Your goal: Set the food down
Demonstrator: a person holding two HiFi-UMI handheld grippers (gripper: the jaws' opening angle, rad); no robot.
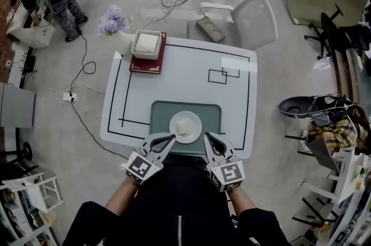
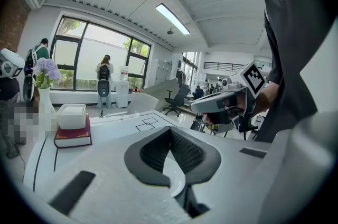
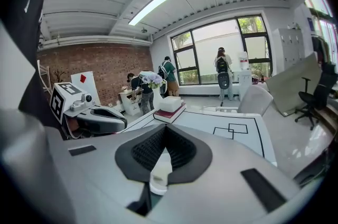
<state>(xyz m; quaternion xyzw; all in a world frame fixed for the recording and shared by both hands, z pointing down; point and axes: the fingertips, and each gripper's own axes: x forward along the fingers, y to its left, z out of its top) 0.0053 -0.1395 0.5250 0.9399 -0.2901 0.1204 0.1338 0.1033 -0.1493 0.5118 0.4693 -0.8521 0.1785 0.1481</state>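
**Apparently at rest: food on its plate, both tools empty**

*Head view.* The food [image 1: 184, 125], a pale block, sits on a white plate [image 1: 174, 127]. The plate rests on a grey tray [image 1: 159, 114] at lower centre of the frame, by the near edge of the white table [image 1: 185, 73]. The left gripper [image 1: 168, 143] lies just beside the plate's lower left and the right gripper [image 1: 210, 145] just beside its lower right. Neither appears to grip the plate. A book [image 1: 145, 65] bearing a white box [image 1: 146, 43] lies at the table's upper left, well apart from the tray.

*Left gripper view.* The left gripper [image 2: 170, 130] has its jaws met at the tips, leaving only the teardrop hollow behind them, and nothing is clamped. A strip of the plate [image 2: 174, 175] shows through that hollow, lying below the jaws. The right gripper [image 2: 222, 104] appears at right centre of the frame.

*Right gripper view.* The right gripper [image 3: 165, 130] is likewise closed tip to tip and holds nothing. The food [image 3: 161, 167] and plate [image 3: 157, 187] are seen through the hollow, beneath the jaws and not between the pads. The left gripper [image 3: 100, 120] shows at left centre.

*Reading.* The set-down looks complete, since plate and tray carry the food and no tool does. If so, the next move calls only for lifting both tools clear without nudging the plate. If the plate is meant to go elsewhere, the jaws must first part and then close on its rim.
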